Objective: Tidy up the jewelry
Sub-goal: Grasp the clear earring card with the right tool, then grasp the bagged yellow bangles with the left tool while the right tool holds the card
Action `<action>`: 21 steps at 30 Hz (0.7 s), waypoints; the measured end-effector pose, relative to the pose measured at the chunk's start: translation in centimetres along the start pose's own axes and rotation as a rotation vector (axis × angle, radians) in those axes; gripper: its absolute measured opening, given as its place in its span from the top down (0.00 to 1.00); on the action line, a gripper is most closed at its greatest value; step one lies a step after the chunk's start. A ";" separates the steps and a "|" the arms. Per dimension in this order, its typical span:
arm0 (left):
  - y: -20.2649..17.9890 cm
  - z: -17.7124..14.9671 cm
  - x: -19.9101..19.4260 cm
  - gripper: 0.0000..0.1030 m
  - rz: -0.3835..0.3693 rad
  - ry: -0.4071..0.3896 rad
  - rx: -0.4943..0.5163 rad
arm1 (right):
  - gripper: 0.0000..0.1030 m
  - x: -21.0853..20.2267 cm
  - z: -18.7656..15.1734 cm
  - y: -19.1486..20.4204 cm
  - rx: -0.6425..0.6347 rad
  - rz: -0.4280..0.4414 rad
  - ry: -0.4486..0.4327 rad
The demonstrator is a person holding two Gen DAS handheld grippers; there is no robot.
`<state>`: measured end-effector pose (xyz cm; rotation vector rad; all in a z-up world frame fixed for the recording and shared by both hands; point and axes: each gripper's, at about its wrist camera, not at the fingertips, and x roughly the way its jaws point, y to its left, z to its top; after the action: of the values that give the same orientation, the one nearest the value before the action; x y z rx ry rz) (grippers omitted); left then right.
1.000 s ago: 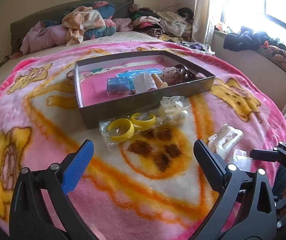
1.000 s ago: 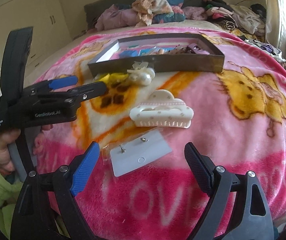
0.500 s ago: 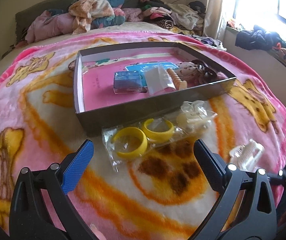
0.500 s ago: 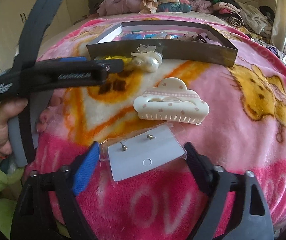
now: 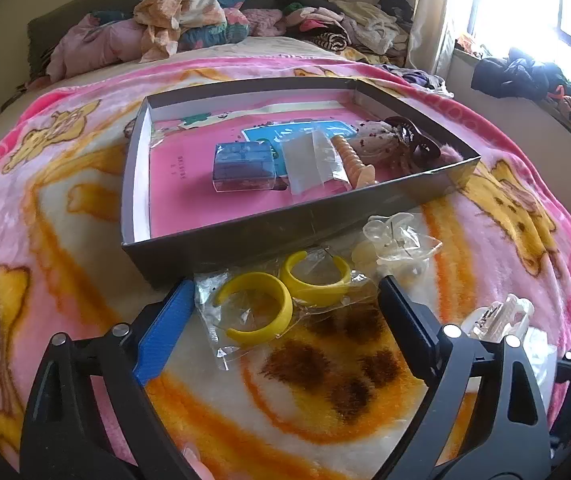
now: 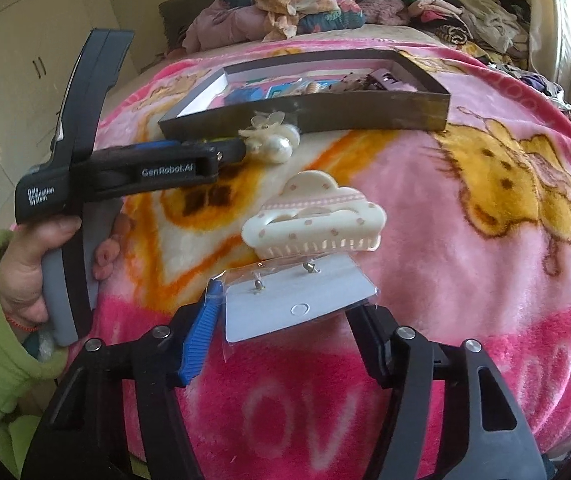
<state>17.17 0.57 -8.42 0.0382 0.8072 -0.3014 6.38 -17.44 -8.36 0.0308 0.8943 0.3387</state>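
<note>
Two claws over jewelry on the pink blanket (image 5: 65, 208)

Left of the flat grey box (image 5: 245, 236), the left claw (image 5: 285, 320) has just been closing around the clear bag of yellow hoop earrings (image 5: 281, 304), not squeezing. The right claw (image 6: 285, 320) has been closing on the white earring card (image 6: 297, 304) in front.

free: box (image 5: 245, 240) left half | blocked: clutter (image 5: 365, 152) at its right end
</note>
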 end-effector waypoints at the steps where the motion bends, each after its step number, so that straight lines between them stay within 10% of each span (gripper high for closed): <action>1: 0.0 0.0 -0.1 0.23 -0.001 -0.001 0.000 | 0.43 -0.1 0.1 -0.1 0.003 -0.001 -0.004; 21: 0.4 -0.4 -3.1 0.32 -0.046 -0.034 0.012 | 0.44 -2.8 1.6 -1.4 0.035 -0.028 -0.089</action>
<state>14.94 1.84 -6.51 0.0257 0.7729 -0.3498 6.34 -19.49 -5.48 0.0656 0.8115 0.2933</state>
